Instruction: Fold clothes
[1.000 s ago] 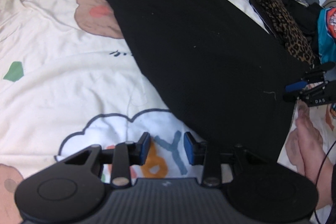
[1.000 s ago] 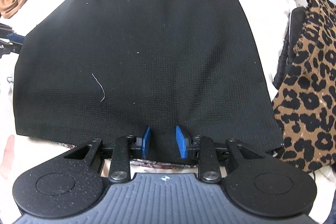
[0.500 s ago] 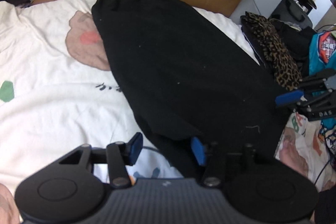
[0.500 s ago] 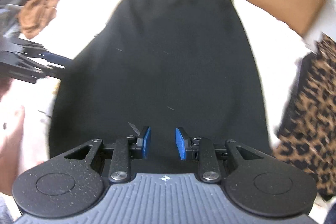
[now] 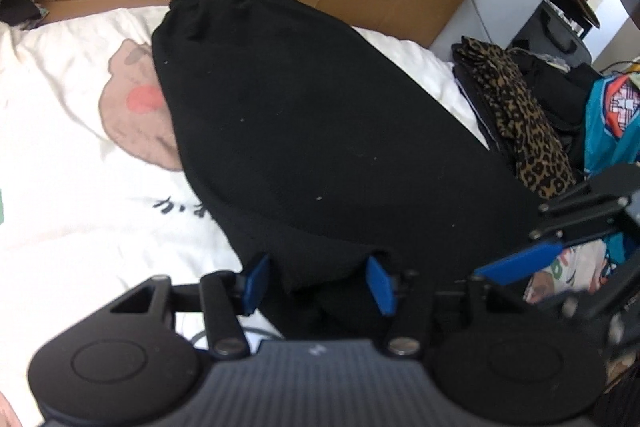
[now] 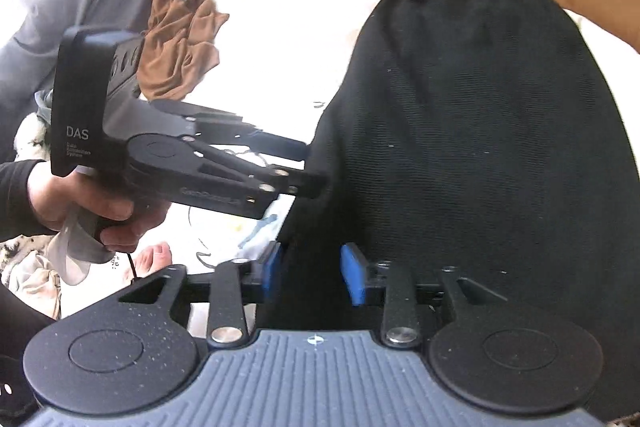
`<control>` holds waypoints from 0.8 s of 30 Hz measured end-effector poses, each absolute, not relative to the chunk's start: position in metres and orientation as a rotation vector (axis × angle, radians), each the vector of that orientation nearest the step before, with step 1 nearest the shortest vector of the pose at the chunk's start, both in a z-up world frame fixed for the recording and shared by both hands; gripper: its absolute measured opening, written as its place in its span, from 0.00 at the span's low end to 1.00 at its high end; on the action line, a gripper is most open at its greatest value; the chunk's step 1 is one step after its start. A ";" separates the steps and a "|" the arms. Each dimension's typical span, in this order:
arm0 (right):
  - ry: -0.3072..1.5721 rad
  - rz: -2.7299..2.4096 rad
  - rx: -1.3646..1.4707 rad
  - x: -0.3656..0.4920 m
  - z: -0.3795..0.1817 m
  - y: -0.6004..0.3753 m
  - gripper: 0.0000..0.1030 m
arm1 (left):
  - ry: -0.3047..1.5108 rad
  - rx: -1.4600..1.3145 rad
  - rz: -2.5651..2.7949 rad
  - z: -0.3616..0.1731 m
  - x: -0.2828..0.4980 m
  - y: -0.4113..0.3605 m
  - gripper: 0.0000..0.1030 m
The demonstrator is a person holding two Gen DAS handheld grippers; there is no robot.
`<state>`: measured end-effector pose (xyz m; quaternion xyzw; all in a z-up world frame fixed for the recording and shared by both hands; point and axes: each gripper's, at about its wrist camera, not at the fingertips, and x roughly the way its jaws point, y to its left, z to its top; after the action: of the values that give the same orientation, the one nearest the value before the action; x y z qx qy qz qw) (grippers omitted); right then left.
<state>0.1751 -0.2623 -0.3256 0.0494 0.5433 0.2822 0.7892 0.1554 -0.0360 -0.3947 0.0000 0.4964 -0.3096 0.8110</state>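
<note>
One black garment (image 5: 320, 131), two tools (image 5: 318, 285) (image 6: 312, 275) at its hem.

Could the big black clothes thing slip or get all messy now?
Maybe. The black garment has its near edge bunched between the left hand-held gripper pads, whose jaws have just been opening, so the fabric may drop. The right hand-held gripper has also just been opening over the cloth, so both corners could fall unevenly and wrinkle. The leopard-print cloth lies close and could get dragged along.
</note>
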 end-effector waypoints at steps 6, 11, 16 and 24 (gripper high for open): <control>1.191 0.573 0.061 0.180 -0.339 -0.249 0.47 | 1.044 0.018 -0.667 -0.393 0.155 -0.044 0.55; 1.202 0.538 0.022 0.180 -0.350 -0.250 0.00 | 1.041 0.054 -0.647 -0.396 0.150 -0.036 0.67; 1.167 0.543 0.011 0.178 -0.344 -0.253 0.00 | 1.052 0.095 -0.604 -0.406 0.146 -0.029 0.67; 1.159 0.554 0.021 0.180 -0.342 -0.253 0.00 | 1.055 0.103 -0.578 -0.412 0.148 -0.025 0.37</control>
<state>0.1803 -0.2525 -0.3424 0.0096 0.5406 0.2582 0.8006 0.1479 -0.0254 -0.4116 0.0482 0.4959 -0.2716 0.8234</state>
